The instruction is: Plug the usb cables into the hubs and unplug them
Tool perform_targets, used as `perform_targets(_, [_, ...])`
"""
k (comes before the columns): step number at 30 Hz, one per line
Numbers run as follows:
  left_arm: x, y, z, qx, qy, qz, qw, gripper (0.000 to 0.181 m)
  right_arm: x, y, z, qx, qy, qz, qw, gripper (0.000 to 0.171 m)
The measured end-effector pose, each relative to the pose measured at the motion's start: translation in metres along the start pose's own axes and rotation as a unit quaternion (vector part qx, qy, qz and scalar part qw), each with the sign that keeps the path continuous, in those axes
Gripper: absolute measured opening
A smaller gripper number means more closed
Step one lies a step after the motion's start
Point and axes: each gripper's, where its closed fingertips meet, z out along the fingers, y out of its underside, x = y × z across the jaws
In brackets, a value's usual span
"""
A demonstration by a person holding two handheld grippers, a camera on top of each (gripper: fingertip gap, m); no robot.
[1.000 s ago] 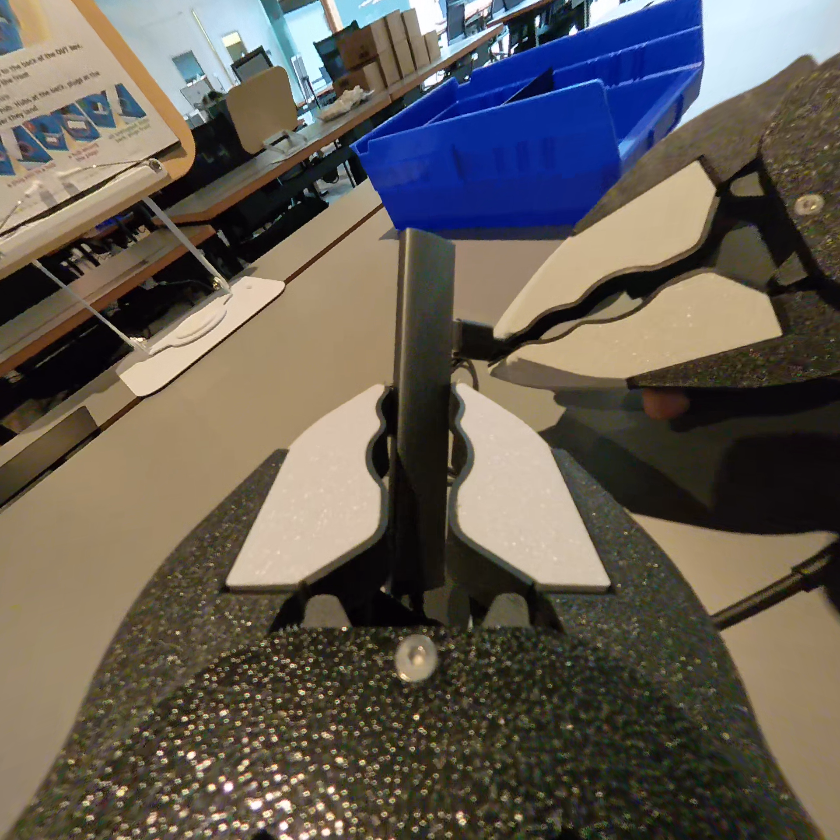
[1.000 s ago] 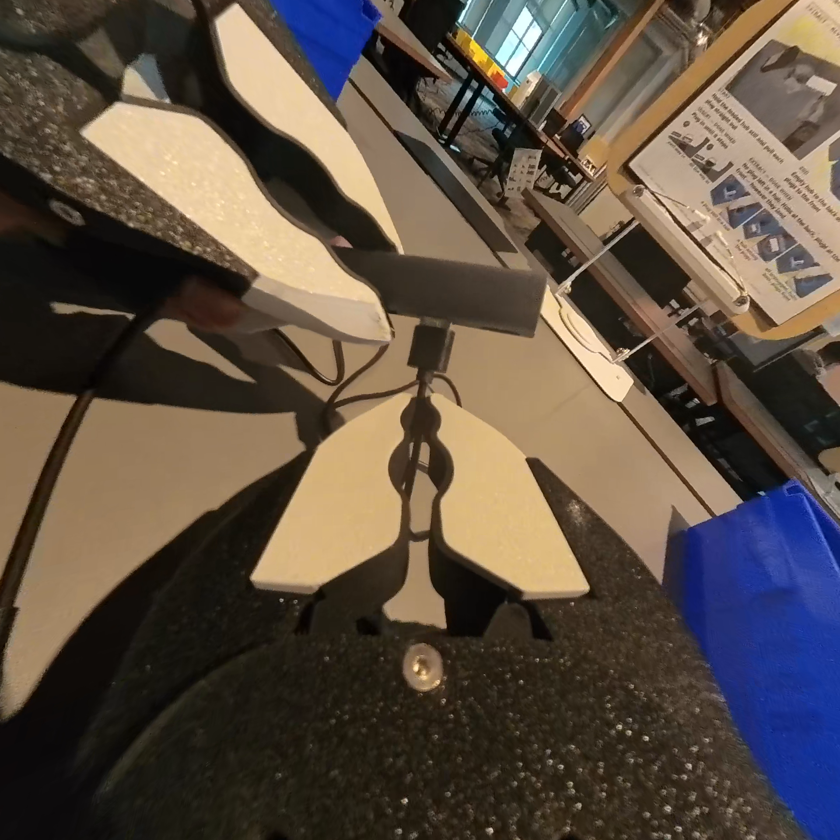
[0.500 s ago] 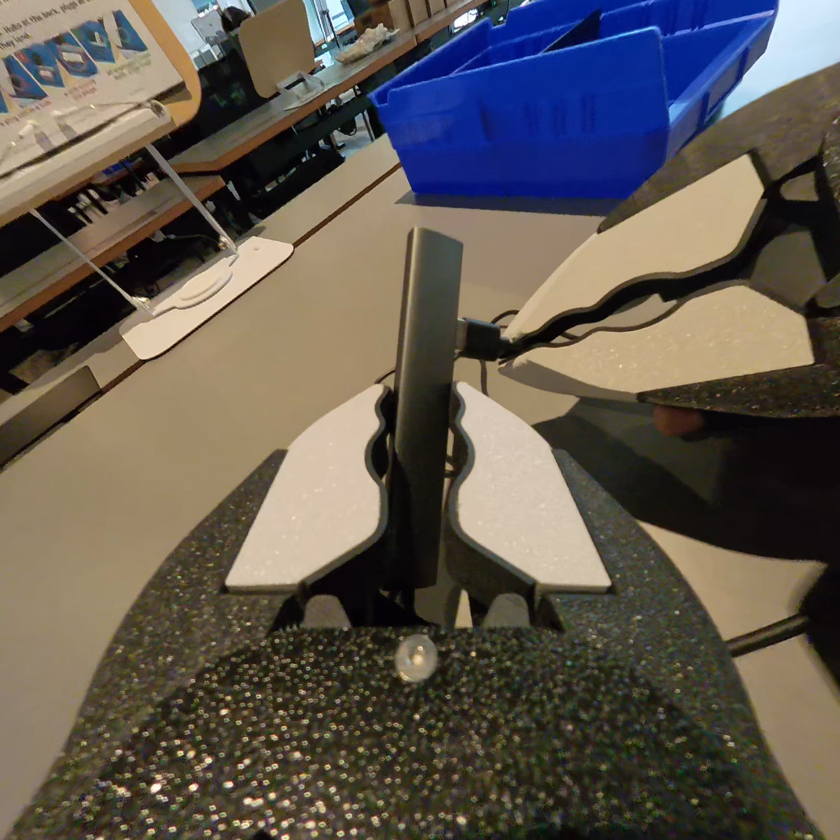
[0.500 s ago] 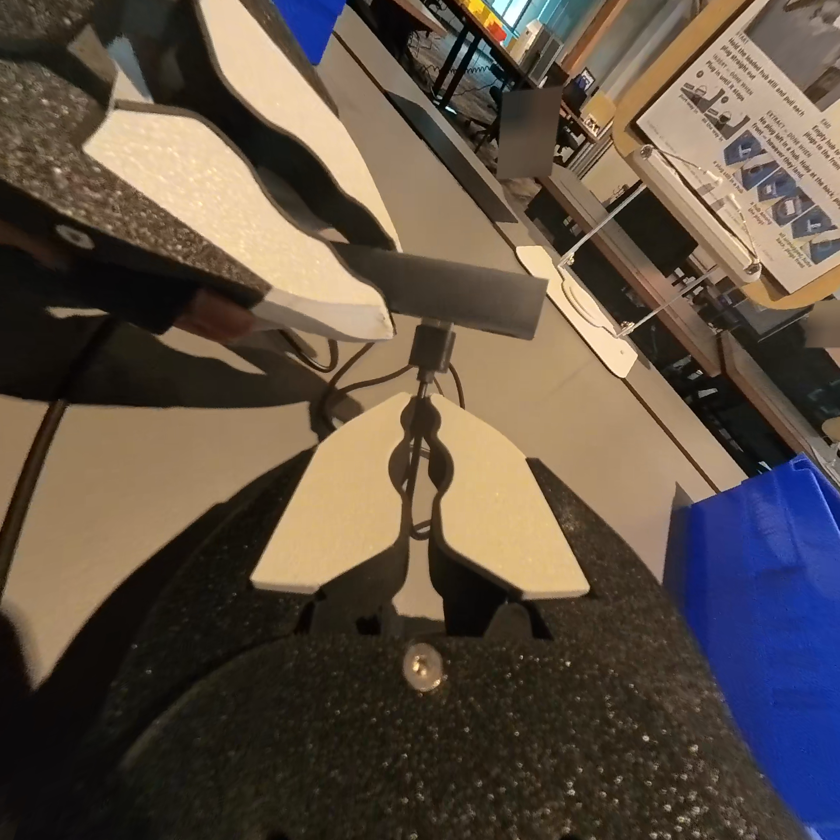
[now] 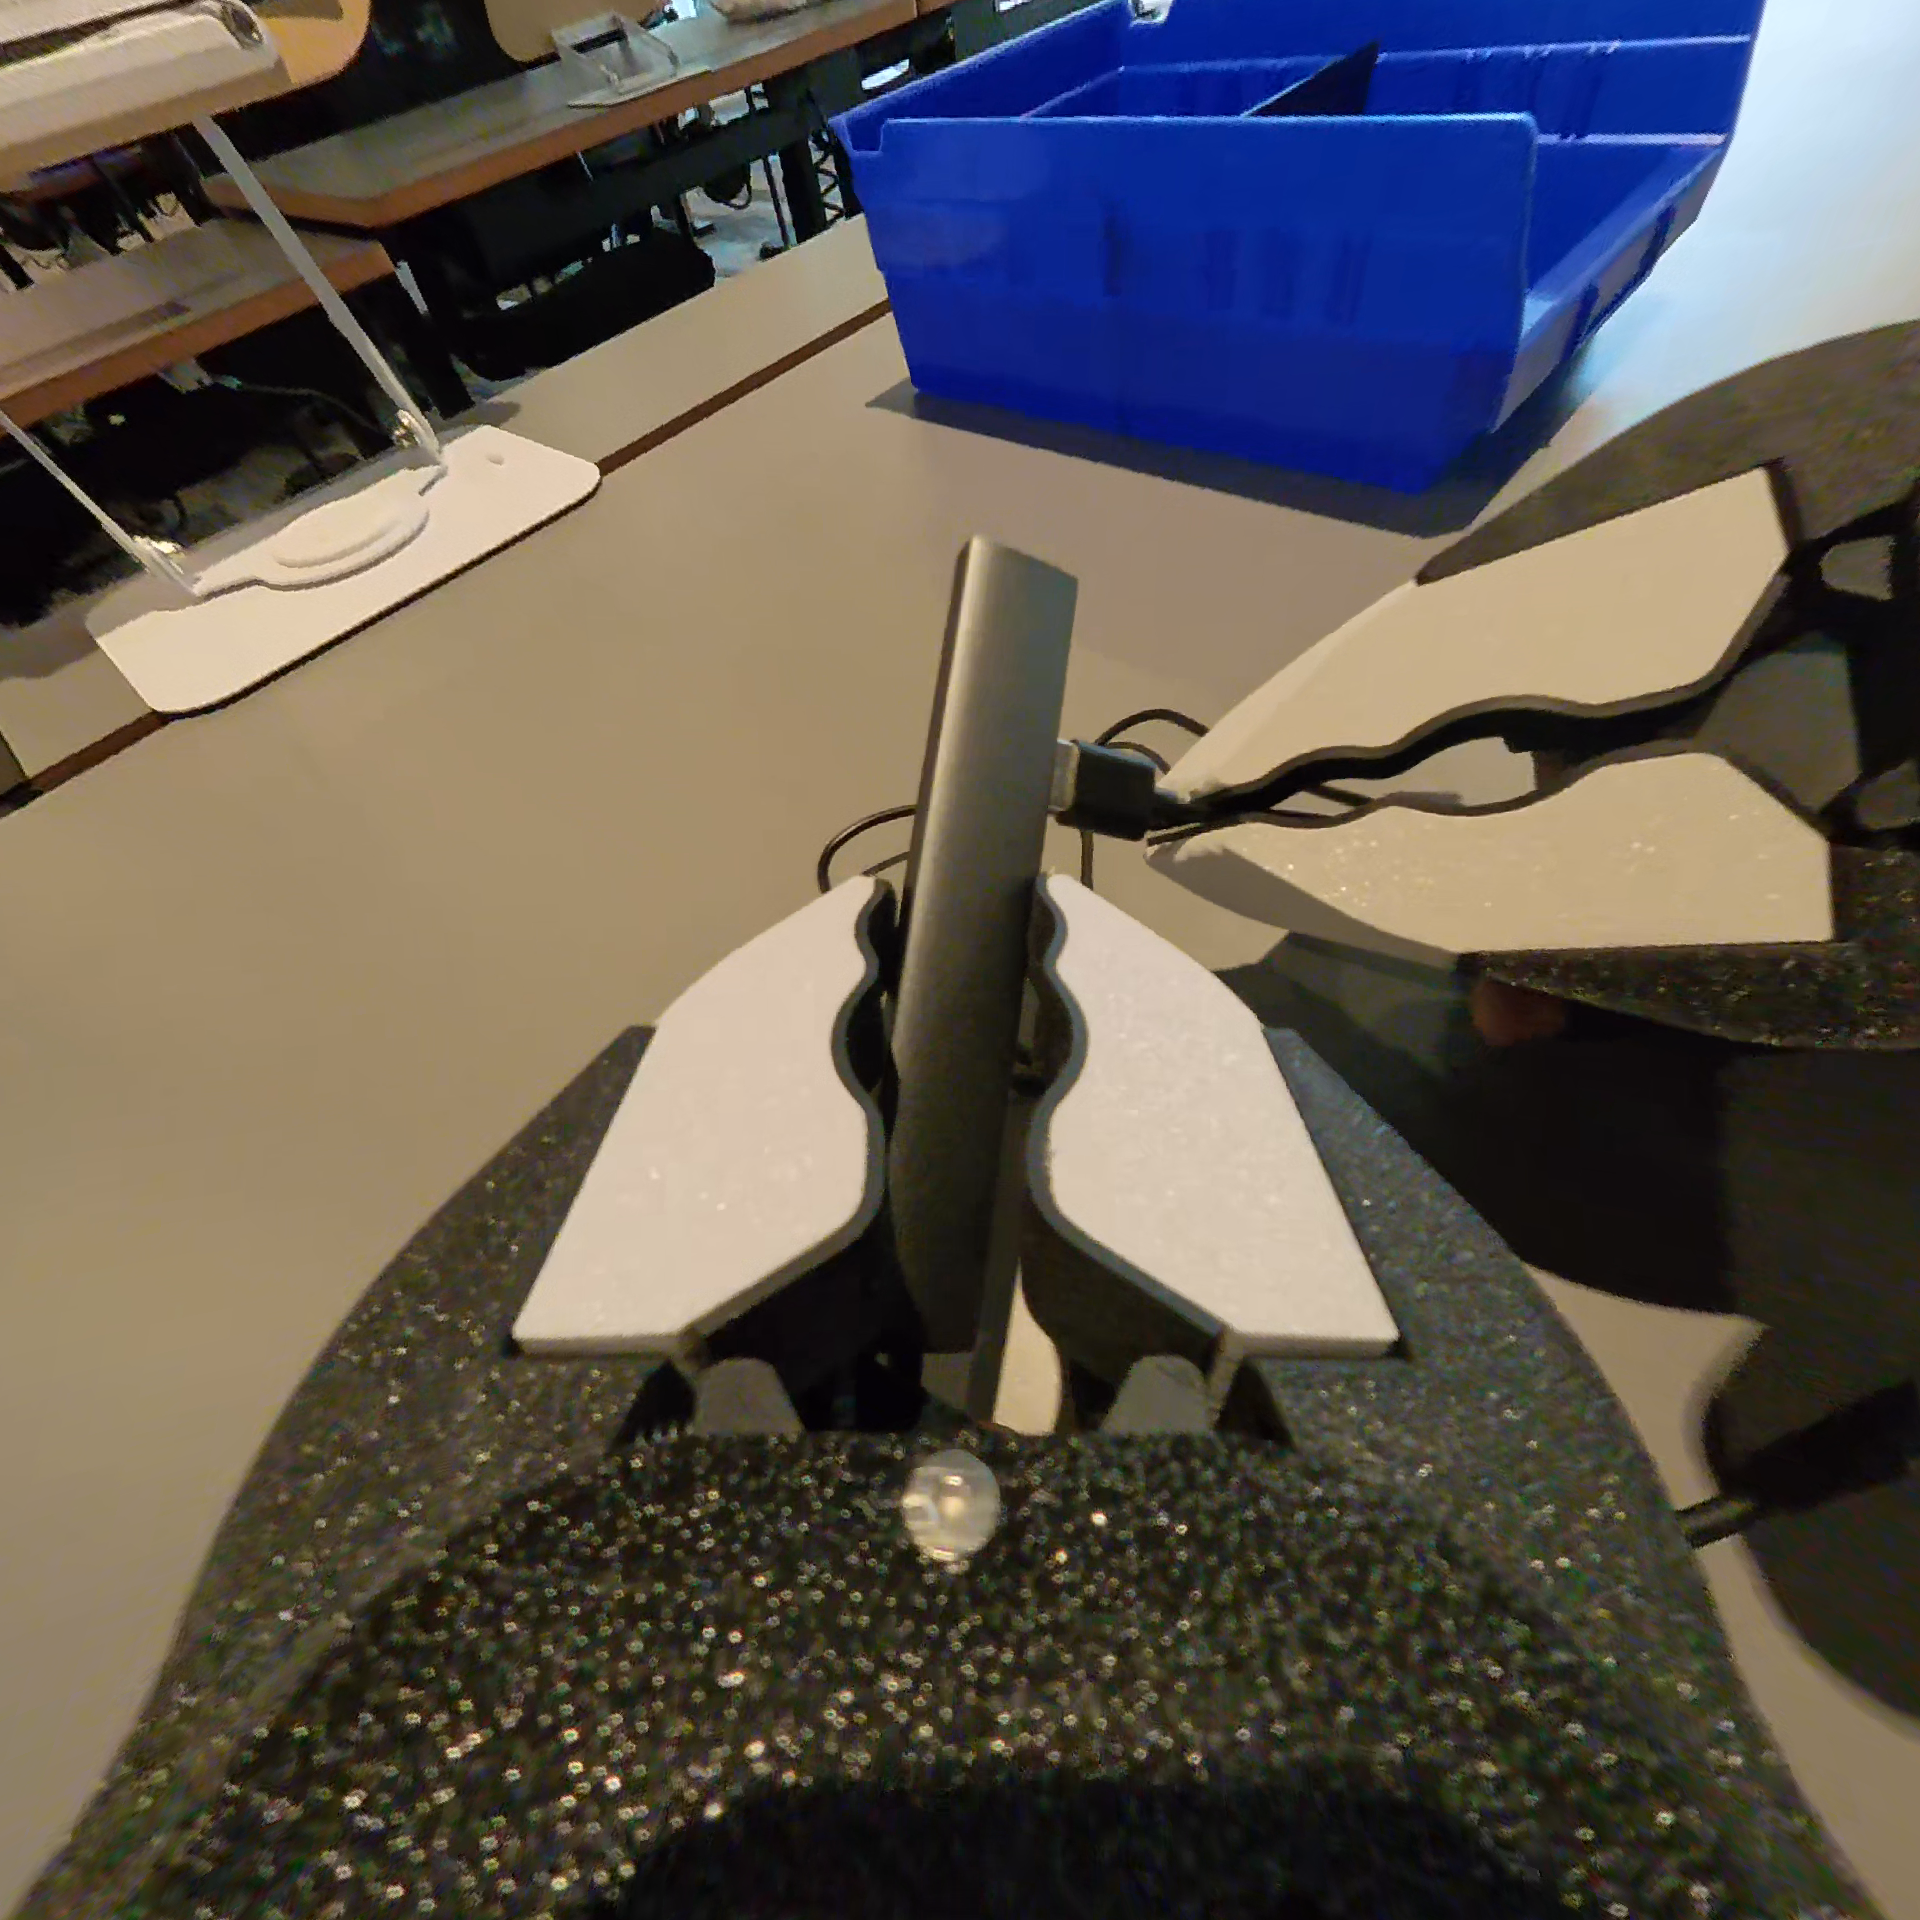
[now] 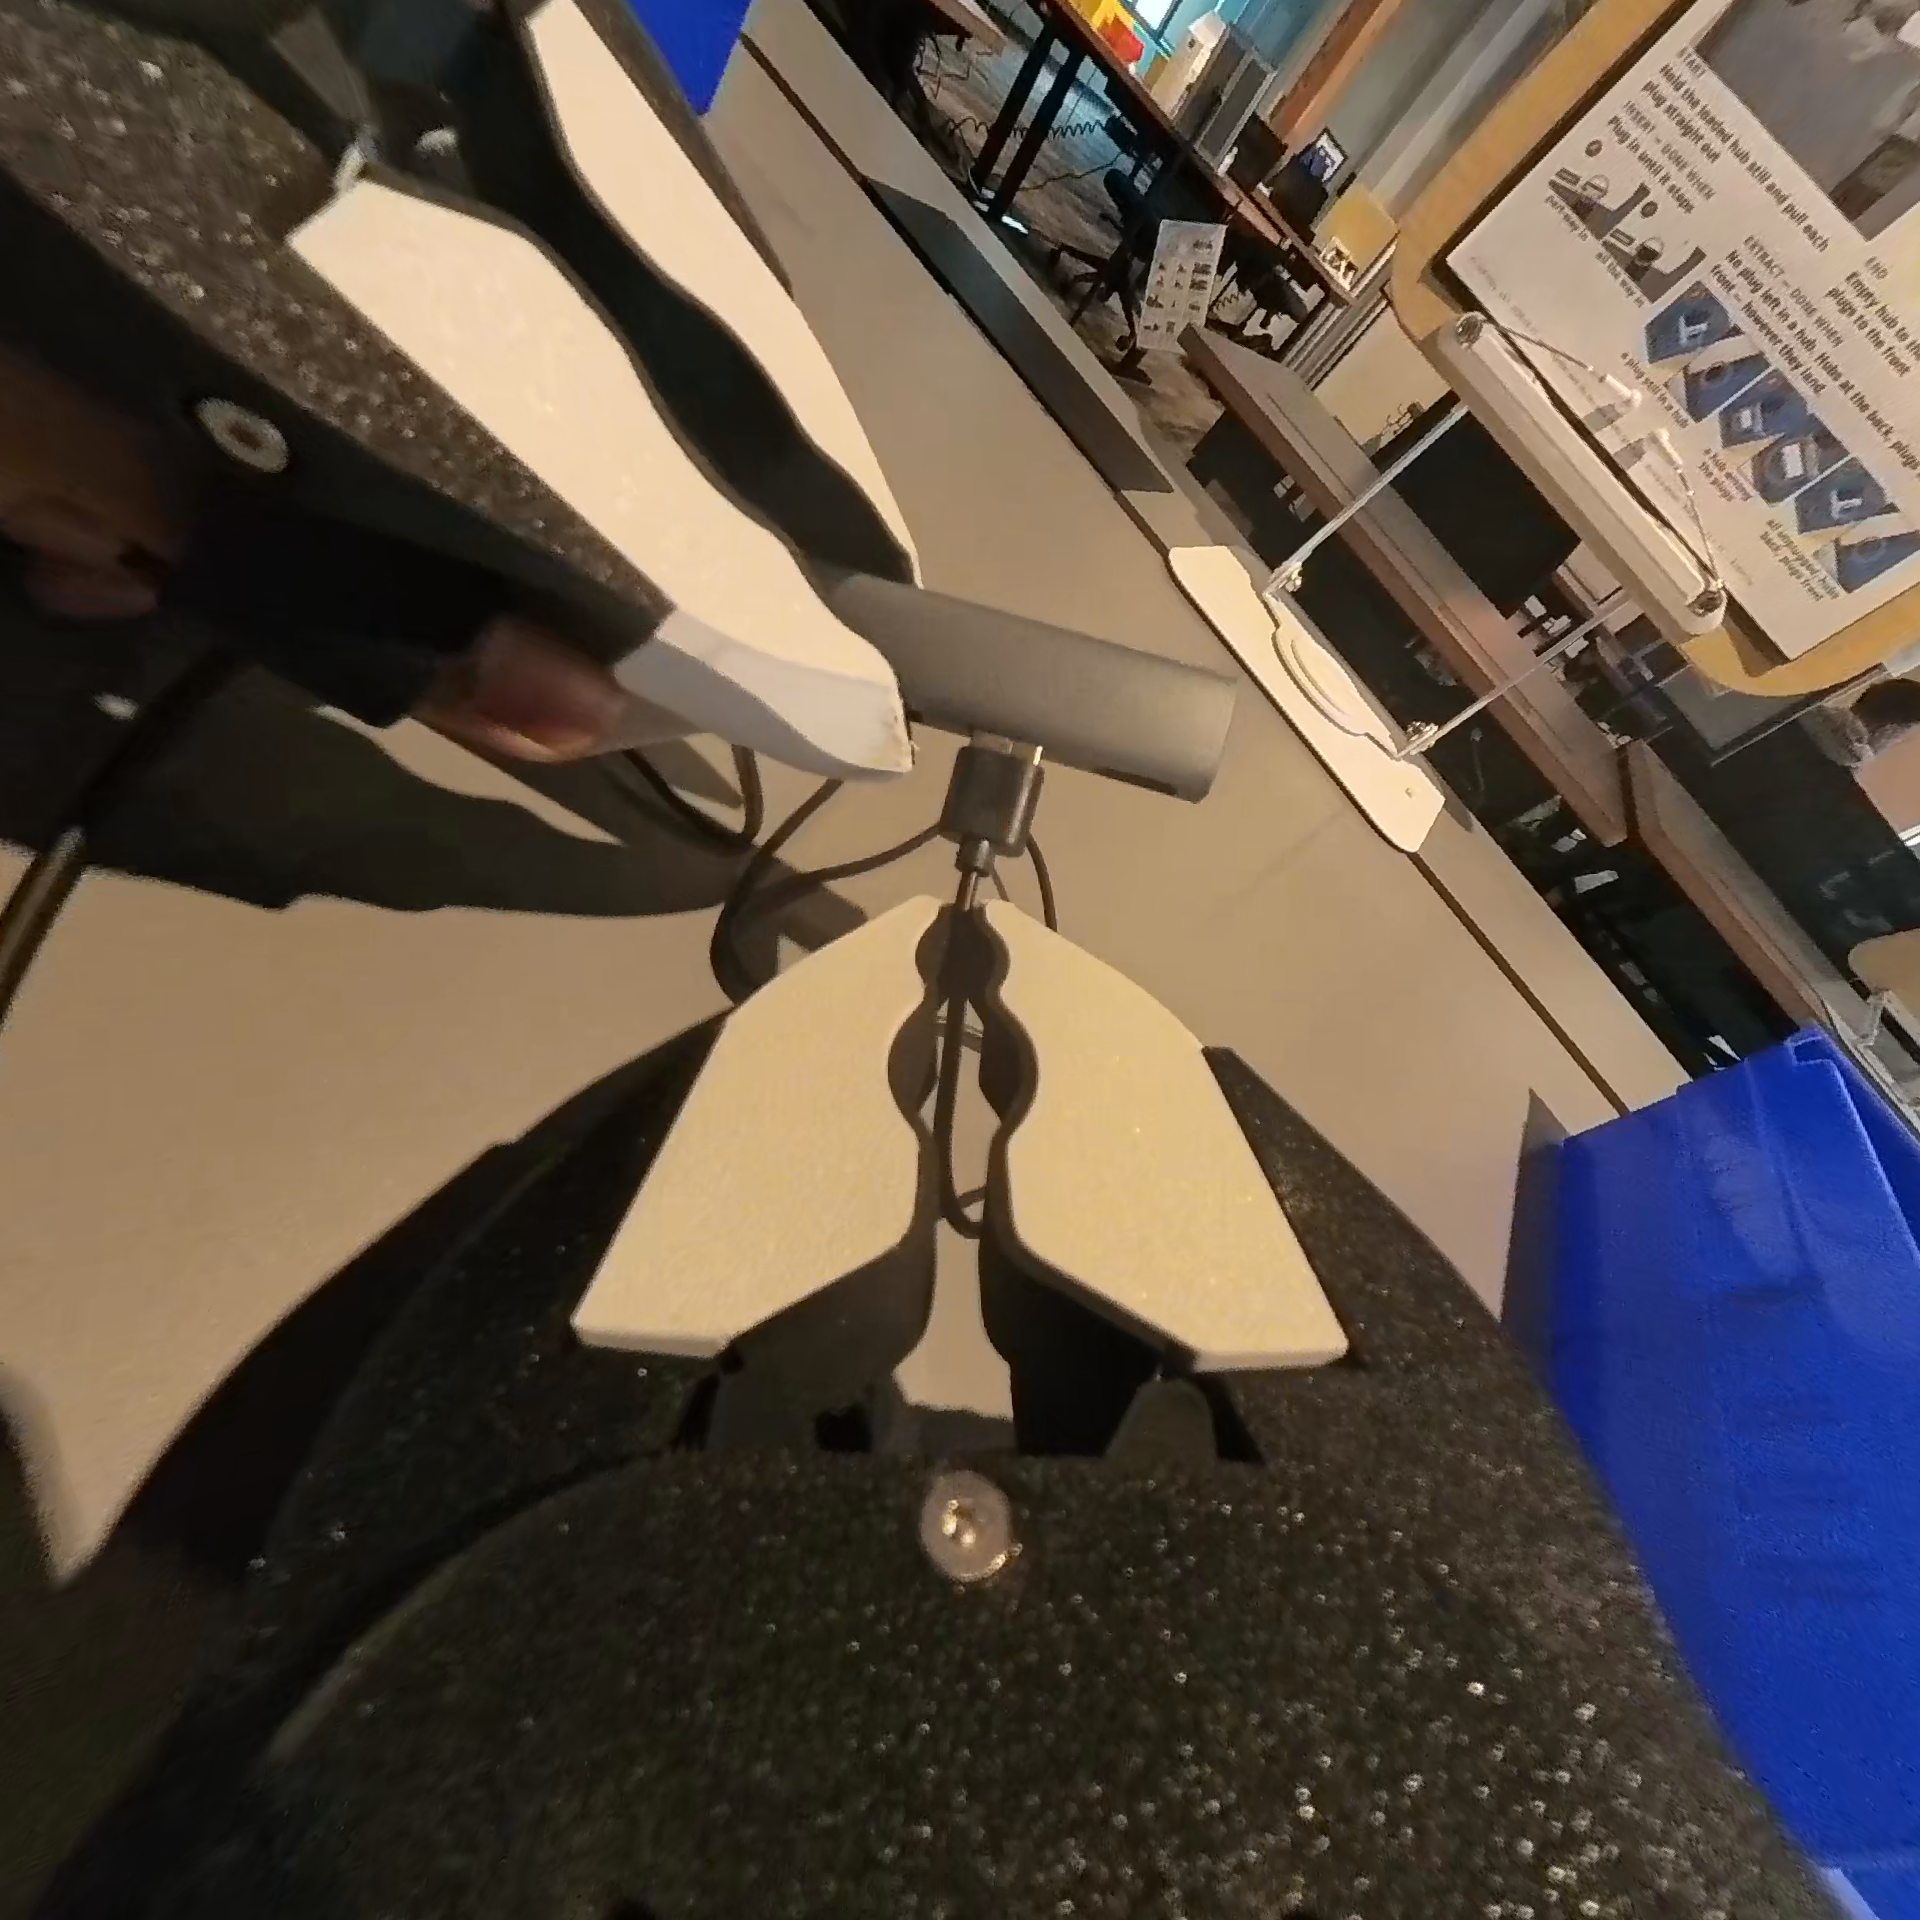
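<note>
Your left gripper [image 5: 961, 914] is clamped on the dark hub [image 5: 987, 831], which stands out ahead of its tips. Your right gripper [image 6: 961, 909] pinches only the thin cable [image 6: 961, 1039]; the plug [image 6: 995, 800] sits just beyond, partly seated. Pulling by the cord could strain it or let it slip. The instruction board [image 6: 1714, 260] carries writing; the hub shows none.

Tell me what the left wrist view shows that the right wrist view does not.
Only the left wrist view shows the blue bin's divided inside. Only the right wrist view shows the instruction poster and a fingertip under the left gripper. Both show the hub clamped in the left gripper, the plug in it, and the right gripper shut on the cable.
</note>
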Motion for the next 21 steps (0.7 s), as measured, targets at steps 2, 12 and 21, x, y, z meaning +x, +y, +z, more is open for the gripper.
perform_targets(2, [-0.0006,-0.0001,0.0002,0.000,0.002,-0.005,1.000,0.024,-0.0001,-0.0003,-0.0001,0.001,0.000,0.000,1.000,0.003])
perform_targets(12, [-0.0004,-0.0006,-0.0004,0.003,-0.001,-0.002,1.000,0.024,-0.0002,-0.0002,-0.0008,0.002,-0.005,0.005,1.000,0.003])
perform_targets(21, [-0.0018,0.0007,0.0008,-0.003,-0.008,-0.001,1.000,0.025,-0.0018,0.0006,-0.0005,-0.002,-0.009,0.002,1.000,0.002])
